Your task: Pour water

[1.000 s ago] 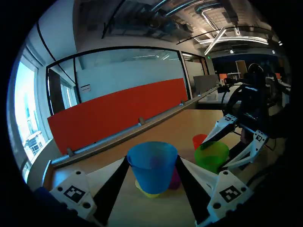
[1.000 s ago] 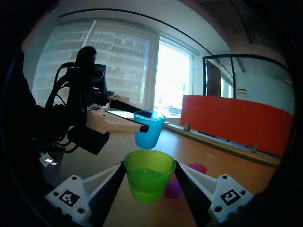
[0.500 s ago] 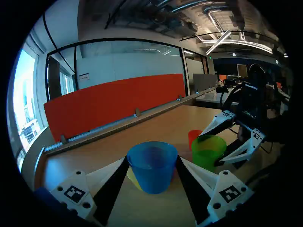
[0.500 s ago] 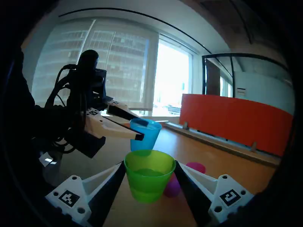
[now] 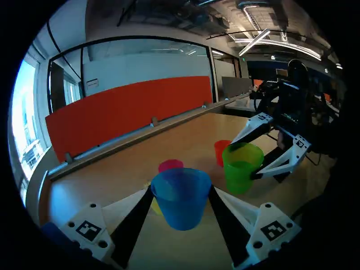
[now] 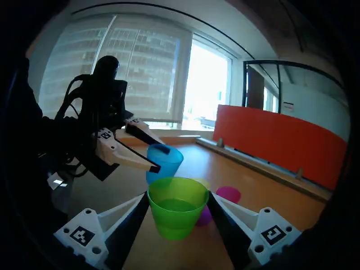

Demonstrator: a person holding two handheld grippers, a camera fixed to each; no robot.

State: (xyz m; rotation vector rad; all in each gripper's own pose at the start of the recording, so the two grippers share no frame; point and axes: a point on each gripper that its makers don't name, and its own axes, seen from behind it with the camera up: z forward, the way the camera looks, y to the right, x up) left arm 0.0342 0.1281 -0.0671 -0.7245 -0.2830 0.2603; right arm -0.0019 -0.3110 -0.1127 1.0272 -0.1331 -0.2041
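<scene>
- The left gripper [image 5: 180, 192] keeps its two fingers clamped on the sides of the blue cup [image 5: 181, 204], which it holds upright above the wooden table [image 5: 189, 135].
- The right gripper [image 6: 177, 202] likewise stays closed around the green cup [image 6: 176, 215]. The water [image 6: 175, 206] sits level, roughly halfway up the cup.
- In the right gripper view, the blue cup has dropped over the past second. It was hanging clear above the green rim, and now it sits lower, just behind that rim, with its base hidden.
- In the left gripper view, the camera has tipped down towards the table, and a pink cup [image 5: 170, 165] now shows over the blue rim.
- The green cup has drifted upward and inward in that view, still a little apart from the blue one. A red cup [image 5: 220, 150] stands on the table just behind it.
- Neither held cup has tilted, and no water is leaving the green one.
- Judged from this, the two cups are being brought together and levelled, with the receiving cup set lower than the source. The pour itself has not begun.
- The blue cup shows no water line, so it looks empty, though its tinted wall makes that uncertain.
- The likely next need is to bring the green rim over the blue mouth before tipping it.
</scene>
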